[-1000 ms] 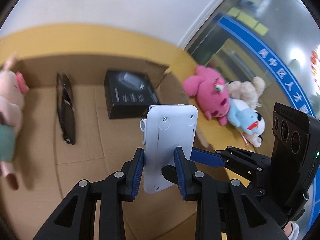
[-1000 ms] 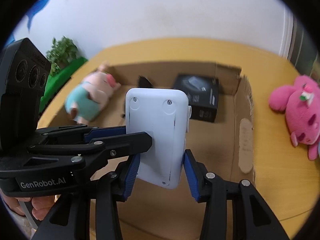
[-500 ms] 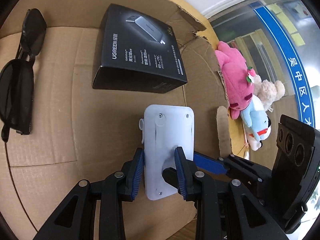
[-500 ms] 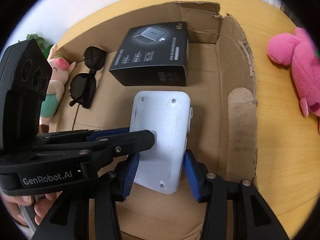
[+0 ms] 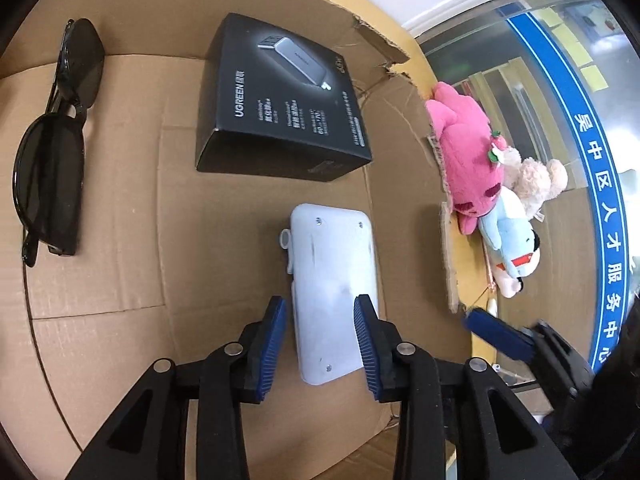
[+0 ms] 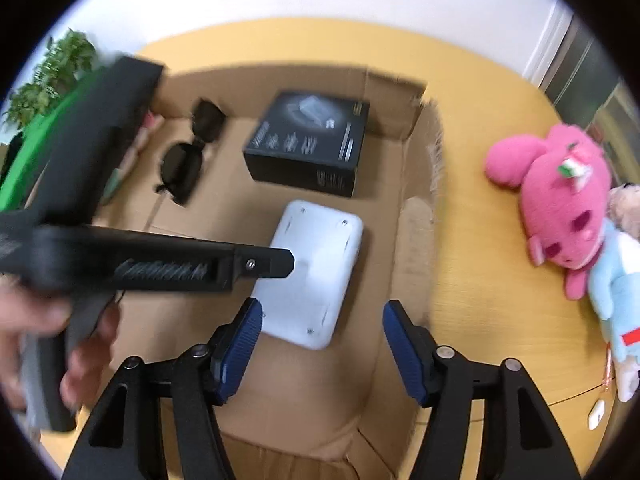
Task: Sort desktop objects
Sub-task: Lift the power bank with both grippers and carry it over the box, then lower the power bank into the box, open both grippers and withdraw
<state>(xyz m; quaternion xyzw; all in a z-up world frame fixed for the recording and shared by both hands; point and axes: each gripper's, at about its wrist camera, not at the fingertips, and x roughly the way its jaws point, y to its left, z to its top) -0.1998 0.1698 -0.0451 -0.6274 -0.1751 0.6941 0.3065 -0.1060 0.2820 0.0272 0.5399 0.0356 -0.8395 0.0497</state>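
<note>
Matt brown cardboard box [image 5: 120,208] holds a smooth white plastic case [image 5: 332,280] and glossy black sunglasses [image 5: 52,168].

"UGREEN" on black box [image 5: 280,100]; Chinese chars on blue wall band [image 5: 600,184].

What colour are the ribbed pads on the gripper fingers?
Blue ribbed pads, on black fingers; clearest in the left wrist view.
</note>
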